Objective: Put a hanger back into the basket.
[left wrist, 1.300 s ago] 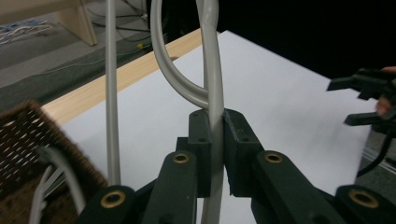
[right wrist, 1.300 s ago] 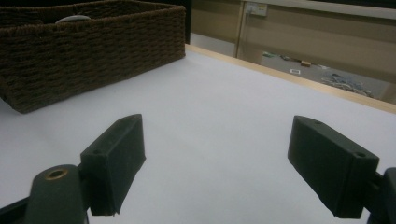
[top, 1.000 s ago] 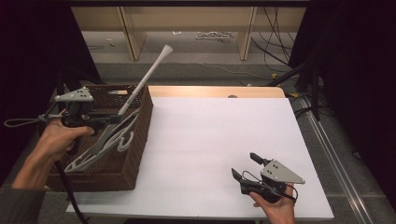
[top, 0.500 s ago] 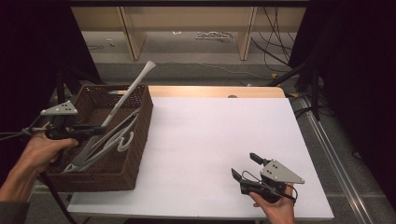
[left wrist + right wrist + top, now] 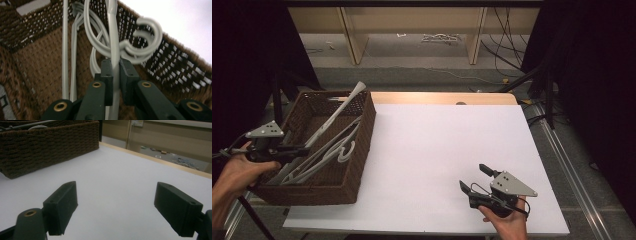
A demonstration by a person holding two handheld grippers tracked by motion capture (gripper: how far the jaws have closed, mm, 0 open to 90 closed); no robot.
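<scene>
**Left tongs pinch hanger in basket**

High view: left gripper [image 5: 287,150] at 9 o'clock holds hanger [image 5: 332,120], long axis toward 1, over basket [image 5: 357,150]. Right gripper [image 5: 477,177] spread, well apart, on white table [image 5: 437,140].

Left gripper view: pads clamp the shank.

Right gripper view: jaws wide, shelving beyond.

This looks like a lab or test room set up for recording. A table [image 5: 447,165] with a plain white top and a wooden edge stands among black curtains [image 5: 592,75]. Behind it are bare wooden shelf frames [image 5: 354,35], loose cables [image 5: 507,40] on a grey floor [image 5: 412,65], and dark stands [image 5: 549,95] at the sides
</scene>
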